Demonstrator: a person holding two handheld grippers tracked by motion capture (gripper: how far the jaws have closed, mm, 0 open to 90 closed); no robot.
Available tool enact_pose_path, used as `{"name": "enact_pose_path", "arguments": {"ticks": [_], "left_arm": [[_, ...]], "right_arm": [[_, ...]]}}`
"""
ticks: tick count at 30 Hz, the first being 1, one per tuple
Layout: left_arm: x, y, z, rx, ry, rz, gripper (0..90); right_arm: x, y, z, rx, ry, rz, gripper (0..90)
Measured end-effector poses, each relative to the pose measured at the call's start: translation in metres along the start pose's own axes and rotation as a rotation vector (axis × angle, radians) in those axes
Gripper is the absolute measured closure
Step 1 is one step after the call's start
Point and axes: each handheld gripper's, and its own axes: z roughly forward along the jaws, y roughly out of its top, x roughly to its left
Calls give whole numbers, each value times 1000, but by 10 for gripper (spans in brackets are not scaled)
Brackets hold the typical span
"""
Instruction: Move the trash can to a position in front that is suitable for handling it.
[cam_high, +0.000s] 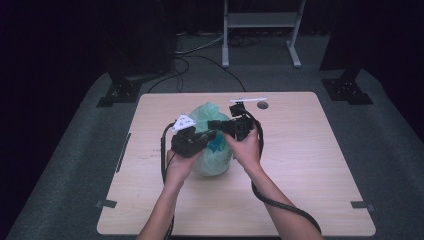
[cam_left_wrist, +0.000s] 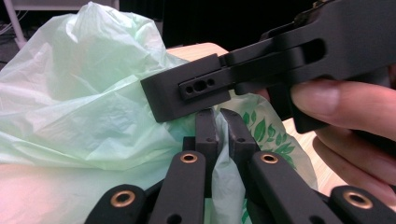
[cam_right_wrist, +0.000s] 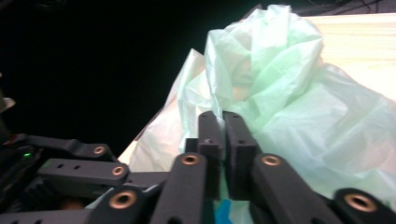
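Midway between the tabletop's (cam_high: 300, 165) side edges, nearer its far edge, a thin, soft, slippery green plastic bag (cam_high: 212, 150) is pinched by its gathered film in both clenched tools, left (cam_left_wrist: 219, 122) and right (cam_right_wrist: 222, 122), best gripped at bunched folds.

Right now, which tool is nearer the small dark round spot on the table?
Right. The right tool is at the pale green plastic bag just below the dark round spot; the left tool sits farther left.

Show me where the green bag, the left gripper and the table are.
Green bag (cam_high: 214, 162): high view, lower front.
Left gripper (cam_left_wrist: 226, 122): left gripper view, between its jaw tips.
Table (cam_high: 310, 165): high view, bare top.
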Motion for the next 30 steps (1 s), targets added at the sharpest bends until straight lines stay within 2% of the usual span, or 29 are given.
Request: {"name": "enact_pose_path", "arguments": {"ticks": [4,11,12,15,22,30], "left_arm": [[-1,1,-4,-3,-8,8,807],[0,-1,-17,-33,-9,0,614],[2,-1,-24,-45,-8,-5,559],[4,-1,-30,-66,0,-19,406],[14,-5,-49,-131,41,-51,199],[26,-15,-66,-179,68,-81,150]], "right_arm": [[-2,1,0,5,-10,6,900],[-7,0,-1,4,-1,20,900],[-8,0,-2,2,3,25,900],[-10,0,-5,-3,8,23,900],[-10,3,-14,-28,24,20,900],[-8,8,-23,-52,46,20,900]]}}
